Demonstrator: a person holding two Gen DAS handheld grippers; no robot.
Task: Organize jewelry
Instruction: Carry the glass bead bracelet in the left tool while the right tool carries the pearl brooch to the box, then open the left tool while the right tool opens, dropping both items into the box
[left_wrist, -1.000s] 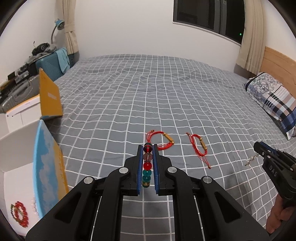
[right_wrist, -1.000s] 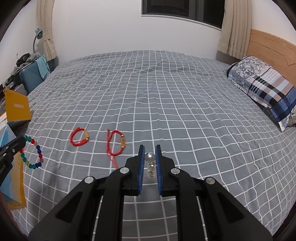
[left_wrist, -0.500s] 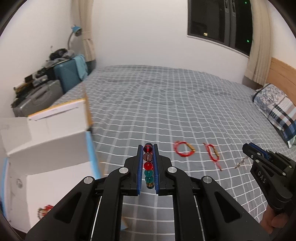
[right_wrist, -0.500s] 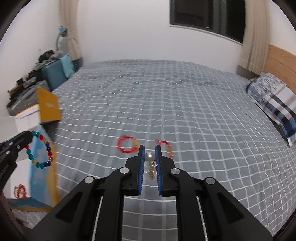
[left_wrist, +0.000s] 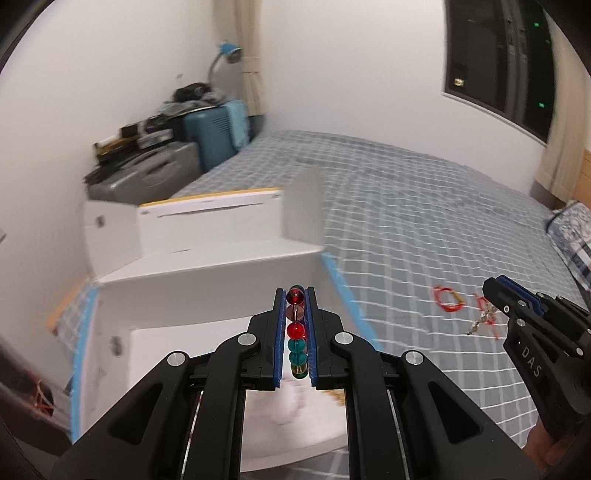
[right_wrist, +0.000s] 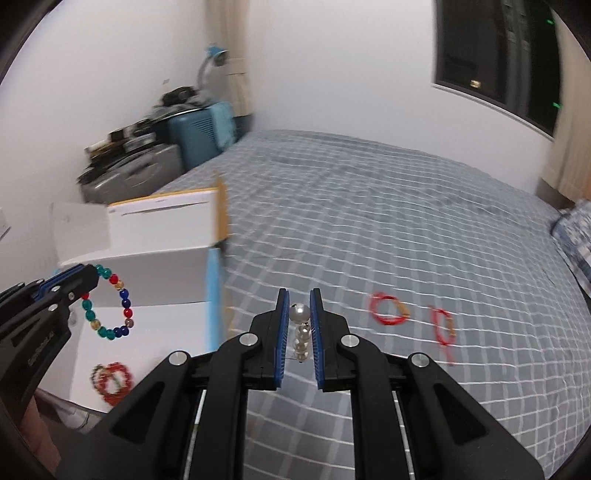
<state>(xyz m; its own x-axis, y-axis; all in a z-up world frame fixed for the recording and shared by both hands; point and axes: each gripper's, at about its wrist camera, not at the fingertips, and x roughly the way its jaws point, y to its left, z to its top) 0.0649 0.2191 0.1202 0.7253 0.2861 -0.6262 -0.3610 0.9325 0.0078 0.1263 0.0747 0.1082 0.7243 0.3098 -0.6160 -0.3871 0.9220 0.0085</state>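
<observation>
Carrying beads to the box

Left gripper is clutching the beaded bracelet over the white box; right gripper is pinching a pearl piece; two red bracelets are lying at two o'clock, waiting.

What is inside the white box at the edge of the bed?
In the right wrist view, the white box holds a red bead bracelet on its floor. The left gripper and its colorful bead bracelet cover part of the interior; the rest is blurred.
</observation>
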